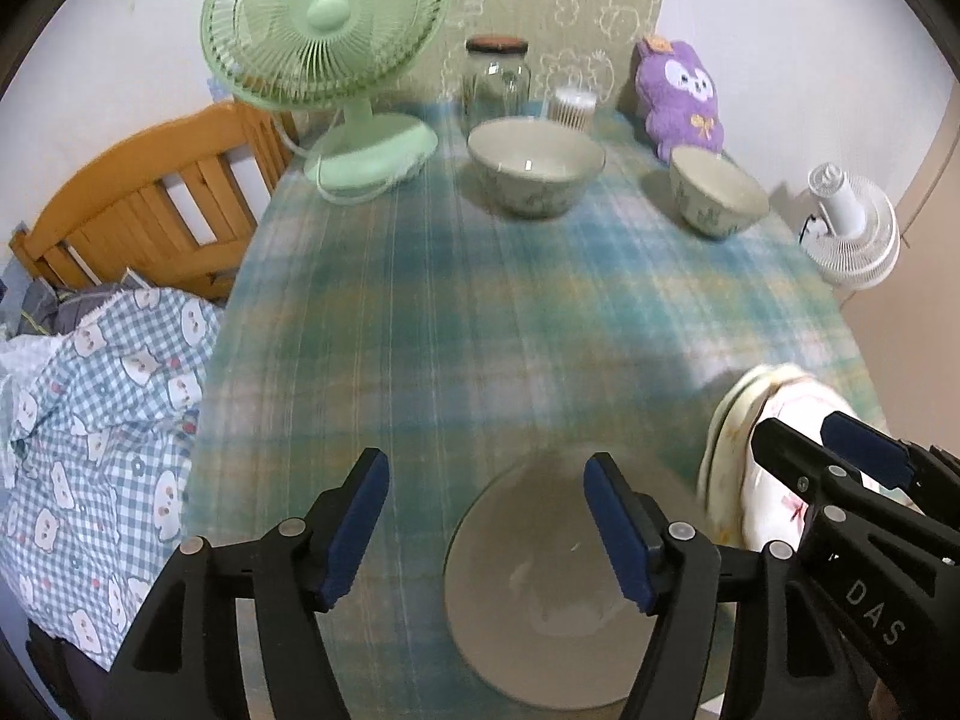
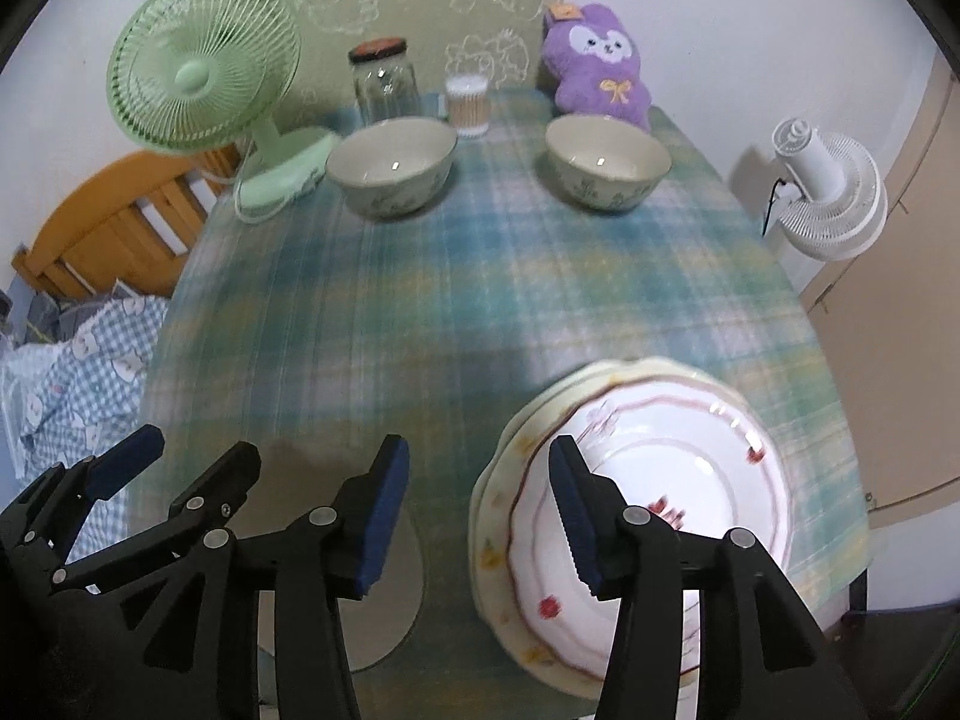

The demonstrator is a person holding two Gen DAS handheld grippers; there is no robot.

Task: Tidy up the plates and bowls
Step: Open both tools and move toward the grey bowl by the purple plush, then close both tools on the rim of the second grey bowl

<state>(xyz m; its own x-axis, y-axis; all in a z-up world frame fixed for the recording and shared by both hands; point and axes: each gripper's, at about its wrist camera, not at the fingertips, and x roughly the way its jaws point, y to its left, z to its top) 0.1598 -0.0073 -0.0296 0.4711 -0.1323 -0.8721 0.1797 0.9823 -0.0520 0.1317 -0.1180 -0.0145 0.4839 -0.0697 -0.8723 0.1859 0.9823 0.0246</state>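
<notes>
**Both grippers let go above a grey plate and a stacked pair of plates**

Lowest in the left wrist view, the left gripper (image 1: 486, 528) stood released, its blue-padded jaws apart with nothing between them. Under it, at the bottom centre, lay a plain round grey ceramic plate (image 1: 540, 612) on the blue-green plaid tablecloth (image 1: 480, 312); the inner pad sat over the plate's rim in the picture, apparently above it rather than touching.

At the bottom centre of the right wrist view, the right gripper (image 2: 480, 510) was also unclenched and empty. To its lower right sat a white scalloped plate with red flower prints (image 2: 672, 480), resting on a cream scalloped plate with yellow motifs (image 2: 498, 516), the two forming a stack near the table's front edge. Part of the grey plate showed at the bottom left of that view, near but apart from the stack.

Farther up the cloth, two pale green ceramic bowls stood well apart: the left bowl (image 2: 390, 165) in the upper centre, the right bowl (image 2: 606, 165) to its right.

Judged from this, the plates looked sorted and the bowls remained. To do the next step well, each open gripper would best clear the plate rims, then close on a bowl's wall squarely, since glazed walls may slip.
</notes>
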